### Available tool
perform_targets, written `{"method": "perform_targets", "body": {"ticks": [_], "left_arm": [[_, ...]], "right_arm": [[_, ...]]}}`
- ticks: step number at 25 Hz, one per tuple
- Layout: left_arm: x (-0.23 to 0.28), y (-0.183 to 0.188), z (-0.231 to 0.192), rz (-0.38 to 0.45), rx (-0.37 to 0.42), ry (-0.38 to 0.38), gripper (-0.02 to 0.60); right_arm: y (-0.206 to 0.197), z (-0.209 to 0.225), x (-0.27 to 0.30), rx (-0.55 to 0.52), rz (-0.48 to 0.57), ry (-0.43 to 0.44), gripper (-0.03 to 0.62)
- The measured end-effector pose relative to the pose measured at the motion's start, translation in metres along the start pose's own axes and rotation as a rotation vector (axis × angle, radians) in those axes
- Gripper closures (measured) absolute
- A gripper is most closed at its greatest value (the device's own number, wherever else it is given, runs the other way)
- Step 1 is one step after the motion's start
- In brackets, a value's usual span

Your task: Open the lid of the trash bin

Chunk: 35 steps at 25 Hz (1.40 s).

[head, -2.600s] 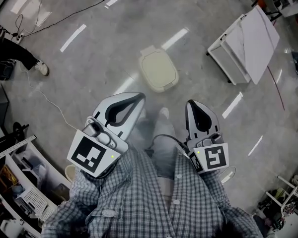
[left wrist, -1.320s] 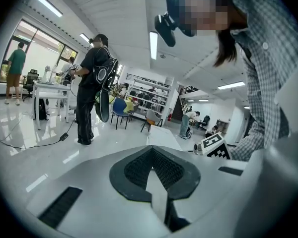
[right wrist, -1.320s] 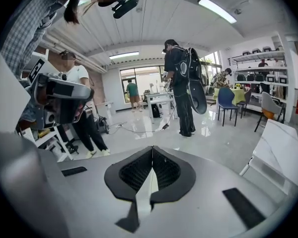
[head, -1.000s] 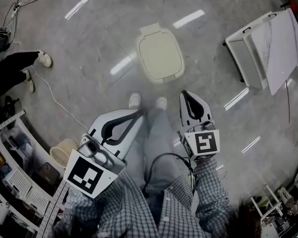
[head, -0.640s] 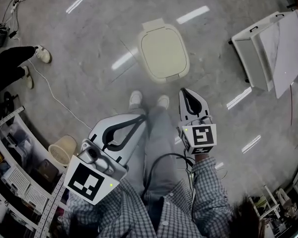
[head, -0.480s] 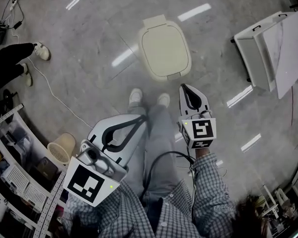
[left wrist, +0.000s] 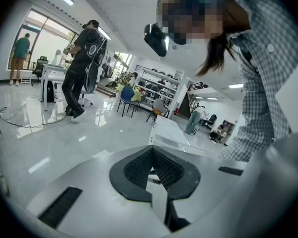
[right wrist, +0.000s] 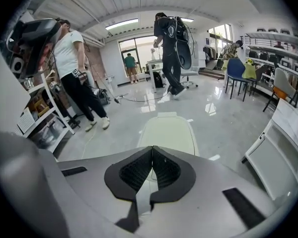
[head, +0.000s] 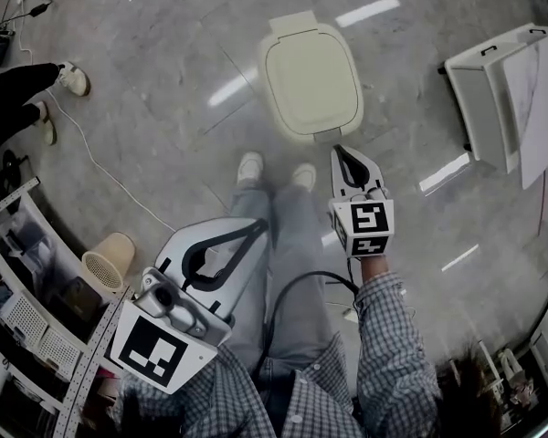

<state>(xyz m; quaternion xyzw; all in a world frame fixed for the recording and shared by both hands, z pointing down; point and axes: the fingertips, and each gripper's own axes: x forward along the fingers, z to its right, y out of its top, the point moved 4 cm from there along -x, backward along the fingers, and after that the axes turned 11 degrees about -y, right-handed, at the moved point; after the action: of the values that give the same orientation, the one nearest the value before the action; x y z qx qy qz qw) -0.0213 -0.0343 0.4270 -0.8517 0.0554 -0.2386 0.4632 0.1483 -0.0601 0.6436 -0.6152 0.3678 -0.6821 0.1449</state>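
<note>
Nearest, at seven o'clock in the head view, the left white-shelled gripper with black padded jaws (head: 258, 226) hangs low beside the checked shirt (head: 388, 354). Its jaws are pressed together on nothing, and it is probably just parked out of the way. At three o'clock the matching right gripper (head: 340, 151) reaches further forward, jaws likewise closed and empty, tips aimed ahead; it looks like the one meant for the lid. Past the white shoes (head: 249, 167), at twelve o'clock, the cream rounded-rectangular plastic trash bin (head: 321, 133) stands on the grey polished floor (head: 164, 108). Its lid (head: 310, 71) lies flat and shut, apart from both grippers.
</note>
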Motion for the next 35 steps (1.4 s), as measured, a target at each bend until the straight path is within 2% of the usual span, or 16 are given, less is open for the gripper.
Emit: {"method": "perform_targets", "body": {"ticks": [10, 22, 35], "left_arm": [[0.006, -0.019, -0.006, -0.018, -0.035, 0.029, 0.577], [0.017, -0.022, -0.005, -0.014, -0.043, 0.028, 0.577], [0.020, -0.026, -0.005, -0.028, -0.057, 0.017, 0.577]], "right_arm": [[-0.038, -0.004, 0.035, -0.021, -0.082, 0.021, 0.576], [-0.074, 0.004, 0.069, -0.054, -0.201, -0.001, 0.576], [-0.088, 0.001, 0.080, -0.100, -0.243, 0.026, 0.576]]}}
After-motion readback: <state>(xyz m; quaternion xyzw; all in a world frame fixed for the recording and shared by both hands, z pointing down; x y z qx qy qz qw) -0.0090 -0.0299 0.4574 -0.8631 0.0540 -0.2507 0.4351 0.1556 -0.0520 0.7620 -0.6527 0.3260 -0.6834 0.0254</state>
